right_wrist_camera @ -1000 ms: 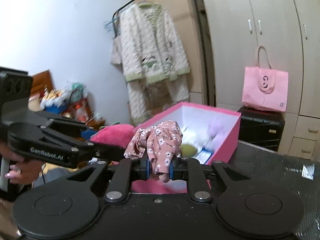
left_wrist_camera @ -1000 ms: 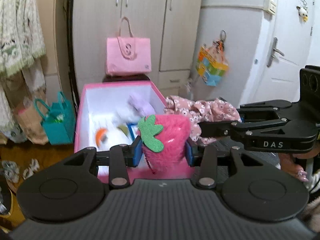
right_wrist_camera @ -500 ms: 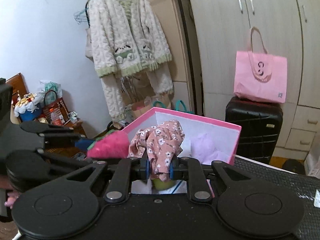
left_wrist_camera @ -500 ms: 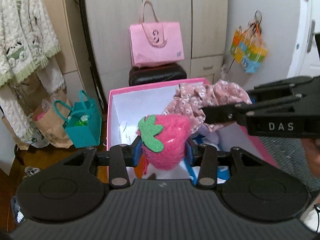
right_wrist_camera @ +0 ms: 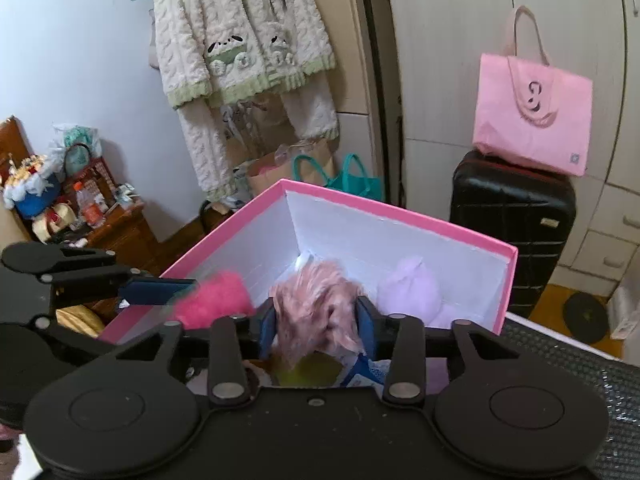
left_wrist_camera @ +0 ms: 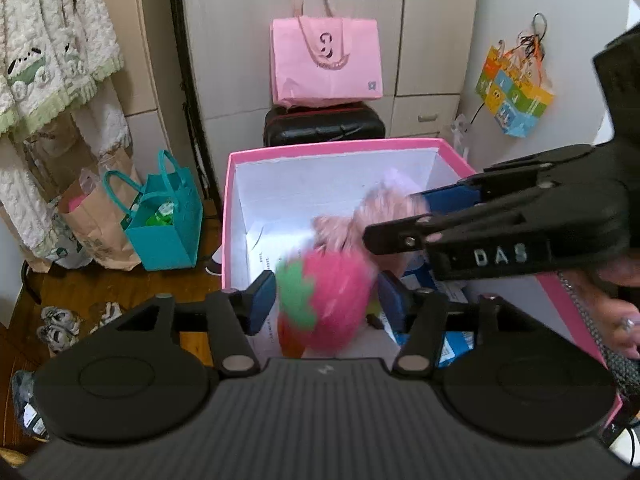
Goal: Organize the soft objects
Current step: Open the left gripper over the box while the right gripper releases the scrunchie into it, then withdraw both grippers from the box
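A pink, white-lined box stands open below both grippers and holds a lilac plush and other soft items. My left gripper is over the box, its jaws opening. The pink strawberry plush is blurred between the pads, with small gaps on both sides. My right gripper is opening too. The pink floral cloth is blurred and loose between its blue pads, over the box. In the right wrist view, the left gripper comes in from the left.
Behind the box a pink tote bag sits on a black suitcase. A teal bag and a paper bag stand on the floor at left under a hanging knit cardigan. A dark mat covers the table at right.
Both grippers moved in over the pink box and tipped downward. Their jaws have spread, and the strawberry plush and floral cloth are no longer squeezed and appear blurred, dropping.
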Tool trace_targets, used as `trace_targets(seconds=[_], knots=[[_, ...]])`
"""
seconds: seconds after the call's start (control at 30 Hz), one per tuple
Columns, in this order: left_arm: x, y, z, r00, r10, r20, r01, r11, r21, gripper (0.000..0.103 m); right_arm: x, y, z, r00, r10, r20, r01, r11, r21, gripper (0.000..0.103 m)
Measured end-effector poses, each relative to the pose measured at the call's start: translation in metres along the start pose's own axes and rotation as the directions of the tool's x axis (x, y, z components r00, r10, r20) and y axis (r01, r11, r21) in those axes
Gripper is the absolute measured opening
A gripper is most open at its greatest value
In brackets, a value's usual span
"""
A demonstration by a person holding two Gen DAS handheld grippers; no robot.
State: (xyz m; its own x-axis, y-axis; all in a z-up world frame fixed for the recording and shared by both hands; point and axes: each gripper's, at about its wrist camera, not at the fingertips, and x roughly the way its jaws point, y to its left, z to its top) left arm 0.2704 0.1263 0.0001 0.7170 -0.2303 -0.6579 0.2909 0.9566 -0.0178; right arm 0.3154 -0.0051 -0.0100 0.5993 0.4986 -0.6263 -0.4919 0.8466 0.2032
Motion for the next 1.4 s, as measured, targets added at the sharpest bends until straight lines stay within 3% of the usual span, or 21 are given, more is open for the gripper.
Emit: trace_targets(seconds=[0.1,0.3,0.43,0.67,0.73,0.93,1.1,1.27,1.4], knots=[[-0.01,-0.004,-0.003,0.999,-0.002,0.035,0.001,1.0,0.022,0.067,-0.006,-0.003,-0.002,1.0,0.003,0.021,-0.003,1.0,0.014,0.062],[-0.026,-0.01,-0.009,0.998,0.006,0.069,-0.009,0.999,0.043,0.072,-0.035,-0.005,-0.011,0.998,-0.015,0.06,0.014,0.999,0.03,0.065],[-0.037,-0.013,-0.013,0.998,0.014,0.066,-0.017,0.999,0.044,0.075,-0.057,0.003,-0.021,0.996,-0.04,0.08,0.041,0.999,-0.004,0.066],[-0.064,-0.023,-0.017,0.997,0.04,0.068,-0.042,0.999,0.031,0.095,-0.097,0.025,-0.035,0.991,-0.065,0.119,0.075,0.994,-0.081,0.067],[-0.074,-0.026,-0.018,0.996,0.044,0.073,-0.046,0.999,0.025,0.095,-0.108,0.03,-0.039,0.988,-0.069,0.136,0.084,0.991,-0.104,0.067],[-0.097,-0.036,-0.015,0.999,-0.036,0.017,0.035,0.999,0.01,0.099,-0.14,0.039,-0.048,0.983,-0.088,0.161,0.108,0.987,-0.118,0.069],[-0.11,-0.047,-0.016,0.998,0.049,-0.03,-0.049,0.999,-0.005,0.099,-0.162,0.046,-0.059,0.976,-0.132,0.171,0.154,0.98,-0.125,0.087],[-0.12,-0.062,-0.024,0.988,0.129,-0.087,-0.125,0.991,0.05,0.099,-0.18,0.046,-0.077,0.973,-0.143,0.18,0.164,0.98,-0.109,0.094],[-0.138,-0.073,-0.039,0.99,0.141,-0.028,-0.14,0.989,0.041,0.099,-0.189,0.042,-0.089,0.965,-0.194,0.177,0.202,0.979,-0.03,0.101]])
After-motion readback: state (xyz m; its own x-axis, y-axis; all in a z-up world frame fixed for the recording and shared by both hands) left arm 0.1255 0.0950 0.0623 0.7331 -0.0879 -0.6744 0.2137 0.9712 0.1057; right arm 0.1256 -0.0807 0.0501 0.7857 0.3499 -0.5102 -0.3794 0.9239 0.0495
